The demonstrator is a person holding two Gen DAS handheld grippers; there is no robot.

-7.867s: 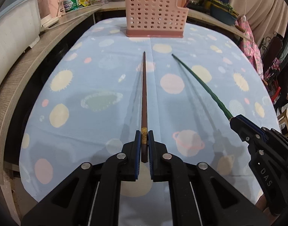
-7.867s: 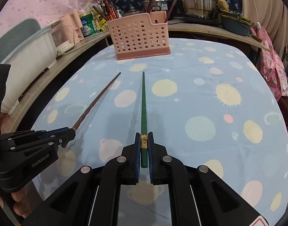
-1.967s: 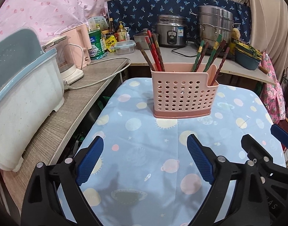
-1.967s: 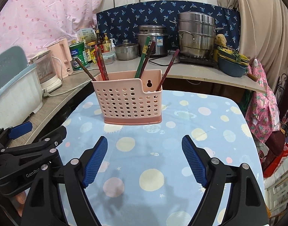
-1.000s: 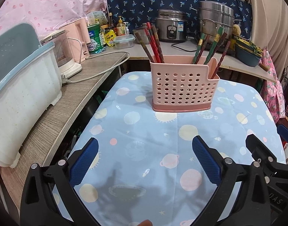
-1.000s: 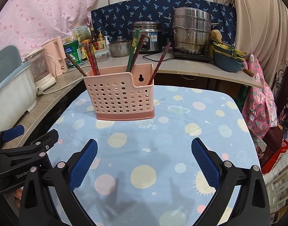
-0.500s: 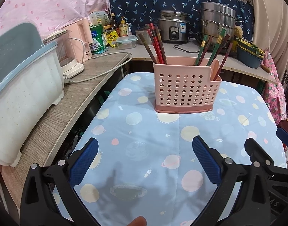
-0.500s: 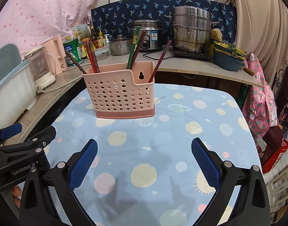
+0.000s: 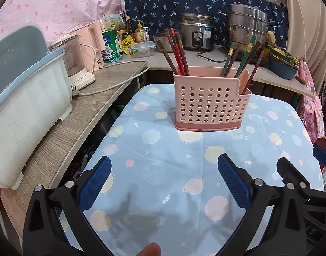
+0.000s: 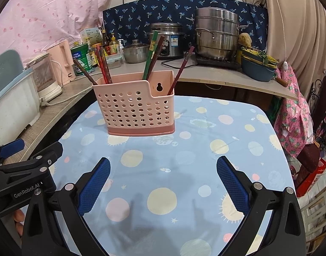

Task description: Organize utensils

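Far left, on the wood-grain counter (image 9: 82, 128): a white tub with a blue rim (image 9: 24, 111), then a clear-bodied kettle (image 9: 74, 64) with its cord trailing along the counter. Left gripper (image 9: 164, 179) hovers low over the table, jaws spread wide, blue pads (image 9: 94, 183) far apart, nothing between them. Table covered in a pale blue cloth with planets and suns (image 9: 163, 160); no utensils lying on it. Near the cloth's far edge stands the pink perforated utensil holder (image 9: 210, 104), upright. Its left section holds red and brown chopsticks (image 9: 178, 51) leaning left; the middle holds green and dark chopsticks (image 9: 244, 57) leaning right; one reddish chopstick (image 9: 253, 72) sits in the lower notched section at the right end. Behind, on the rear counter: a rice cooker (image 9: 197, 35) and a stacked steel steamer pot (image 9: 247, 25) against a navy patterned cloth. Right gripper (image 10: 163, 178) likewise held over the near half of the table, jaws fully apart and empty, well apart from the holder. In the right wrist view the left gripper's black body shows at the lower left, beside the table edge. Far right: a pink floral garment (image 10: 295, 117) hanging.
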